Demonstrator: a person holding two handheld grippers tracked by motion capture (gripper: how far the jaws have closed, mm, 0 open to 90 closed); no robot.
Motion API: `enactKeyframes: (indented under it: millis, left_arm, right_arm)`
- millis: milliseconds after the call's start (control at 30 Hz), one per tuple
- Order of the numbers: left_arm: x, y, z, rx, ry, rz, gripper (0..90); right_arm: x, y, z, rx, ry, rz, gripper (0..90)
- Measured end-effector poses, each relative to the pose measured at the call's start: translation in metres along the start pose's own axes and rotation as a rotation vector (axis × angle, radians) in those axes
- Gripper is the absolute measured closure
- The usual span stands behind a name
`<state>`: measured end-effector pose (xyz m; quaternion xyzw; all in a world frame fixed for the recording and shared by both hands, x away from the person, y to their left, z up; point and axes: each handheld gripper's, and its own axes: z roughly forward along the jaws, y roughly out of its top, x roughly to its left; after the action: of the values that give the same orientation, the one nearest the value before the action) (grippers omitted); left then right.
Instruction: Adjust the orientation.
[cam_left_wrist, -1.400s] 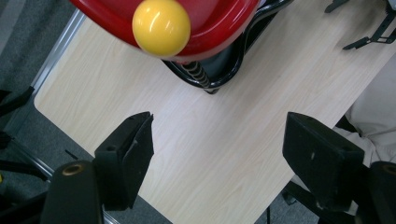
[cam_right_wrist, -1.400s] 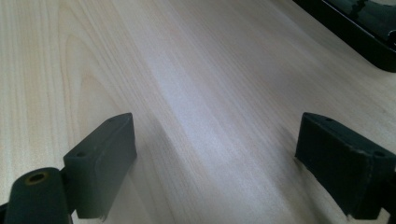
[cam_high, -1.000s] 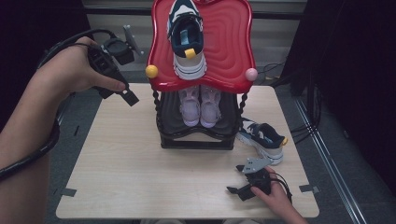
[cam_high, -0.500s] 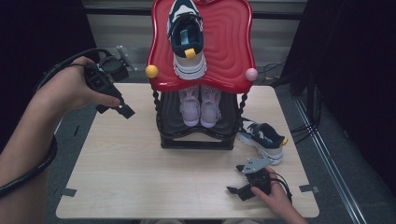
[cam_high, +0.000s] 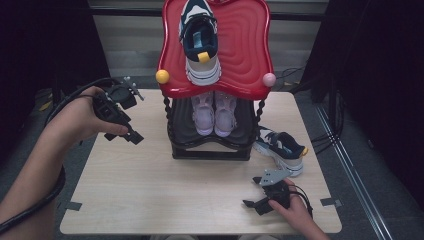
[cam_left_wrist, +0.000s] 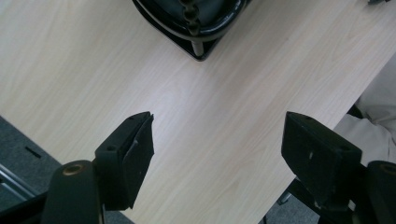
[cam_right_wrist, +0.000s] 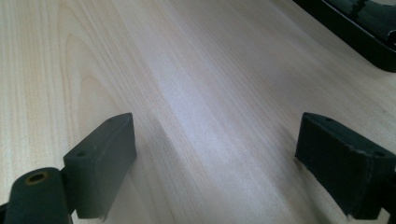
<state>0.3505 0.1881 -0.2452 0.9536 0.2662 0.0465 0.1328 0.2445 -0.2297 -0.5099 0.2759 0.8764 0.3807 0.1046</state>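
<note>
Fingers of the left gripper (cam_high: 134, 136): spread wide, nothing between them, touching nothing; it hangs above the pale wood-grain table (cam_high: 150, 185) at about 9 o'clock from the black two-tier shoe rack with red wavy top (cam_high: 240, 50). In the left gripper view both pads (cam_left_wrist: 135, 154) frame bare wood, with the rack's corner at 12 o'clock. Right gripper (cam_high: 255, 204): fingers likewise wide apart, empty, low over the table at 5 o'clock from the rack. Navy-and-white sneaker (cam_high: 280, 149) lies on the table just beside the rack, at 1 o'clock from the right gripper, well apart from its jaws.
</note>
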Motion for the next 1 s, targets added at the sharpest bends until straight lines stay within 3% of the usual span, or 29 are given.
enactKeyframes:
  millis: [433,767,1000]
  left_arm:
    - [-0.004,-0.015,0.039,0.028,-0.046,0.013,25.1]
    - [-0.004,-0.026,0.065,0.009,-0.064,0.0,25.1]
    - [-0.005,-0.038,0.093,-0.016,-0.079,-0.009,25.1]
  right_arm:
    - [0.0,0.0,0.0,0.0,-0.001,-0.001,11.2]
    - [0.0,0.0,0.0,-0.002,0.0,0.0,11.2]
    - [0.0,0.0,0.0,-0.003,-0.001,-0.001,11.2]
